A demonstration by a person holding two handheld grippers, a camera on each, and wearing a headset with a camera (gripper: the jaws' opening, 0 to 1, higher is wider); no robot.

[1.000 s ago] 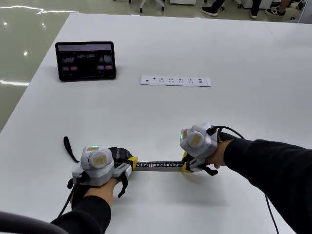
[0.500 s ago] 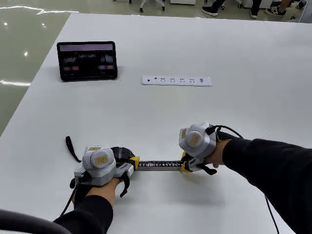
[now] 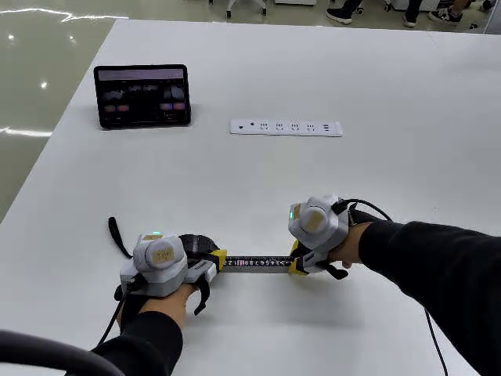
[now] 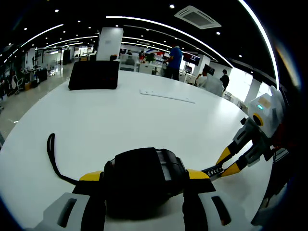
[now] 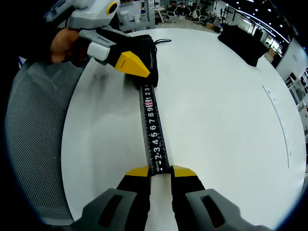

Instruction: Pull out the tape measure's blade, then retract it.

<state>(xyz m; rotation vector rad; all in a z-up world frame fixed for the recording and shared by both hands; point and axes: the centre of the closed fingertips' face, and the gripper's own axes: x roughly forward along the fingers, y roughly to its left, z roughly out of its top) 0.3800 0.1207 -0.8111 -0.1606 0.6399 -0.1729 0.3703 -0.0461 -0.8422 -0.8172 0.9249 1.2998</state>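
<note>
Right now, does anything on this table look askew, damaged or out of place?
Nothing stands out. The left gripper holds the tape measure, and its blade runs straight and unkinked to the right gripper, shut on its end. The tablet and power strip sit tidily across the table.

— How is the tape measure [image 3: 197, 249] placed?
— A black, rounded case is seen low on the near part of the white table [image 3: 329, 70], with its black wrist strap [image 3: 117, 235] trailed out to the left.
— And the blade [image 3: 254, 262]?
— It is drawn out a short way to the right, flat and straight. Pale numerals and one red mark are shown on its dark face.
</note>
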